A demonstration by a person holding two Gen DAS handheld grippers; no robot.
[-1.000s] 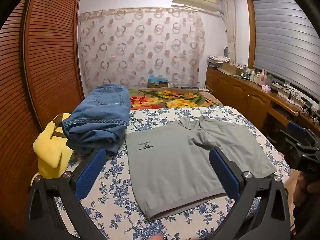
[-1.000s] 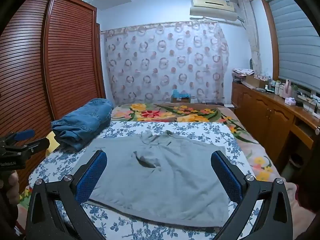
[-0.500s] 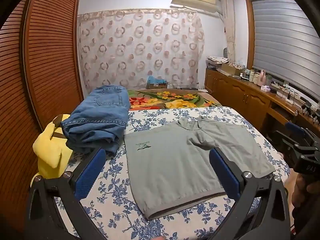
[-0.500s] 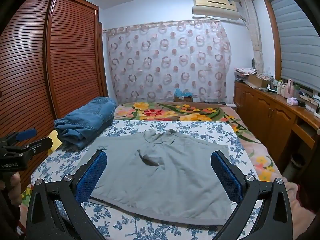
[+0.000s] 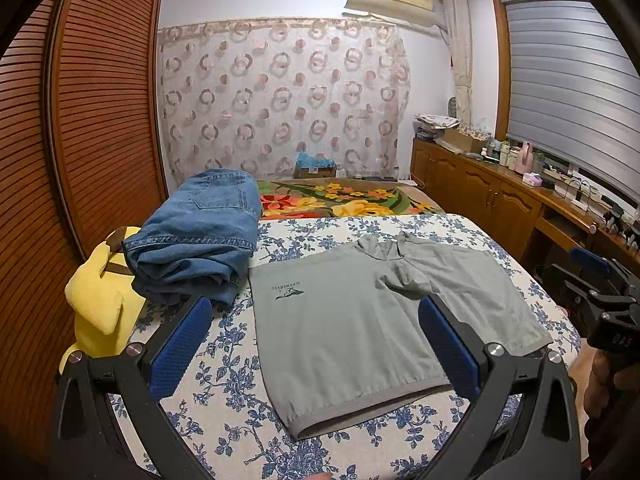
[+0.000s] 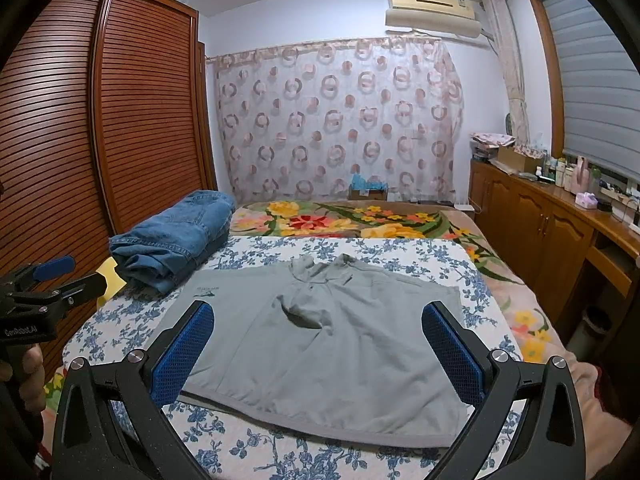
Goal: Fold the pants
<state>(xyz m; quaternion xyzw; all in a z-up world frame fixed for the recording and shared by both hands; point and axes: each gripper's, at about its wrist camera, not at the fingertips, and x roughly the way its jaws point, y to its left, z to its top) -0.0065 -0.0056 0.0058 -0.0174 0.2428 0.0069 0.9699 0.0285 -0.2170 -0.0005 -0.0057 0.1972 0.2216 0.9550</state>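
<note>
The grey pants [image 5: 360, 332] lie spread flat on the bed [image 5: 224, 400], on a white sheet with blue flowers. The waistband is at the near edge, and a small dark logo is on the left part. The far part of the cloth is a little wrinkled.

The left gripper [image 5: 316, 340] hovers above the near left part of the bed. Its blue pads [image 5: 180, 344] stand wide apart and hold nothing. The right gripper [image 6: 320, 344] hovers above the near right part of the pants, also wide and with nothing between its pads [image 6: 452, 348].

A pile of folded blue jeans [image 5: 200, 236] rests on the far left side of the bed, just beside the grey pants. A yellow cloth [image 5: 100, 304] lies to the left of the jeans, touching them. A flowered blanket [image 6: 352, 220] covers the far end of the bed. A wooden cabinet [image 6: 540, 232] stands along the right wall and a patterned curtain [image 6: 340, 120] hangs on the far wall.
</note>
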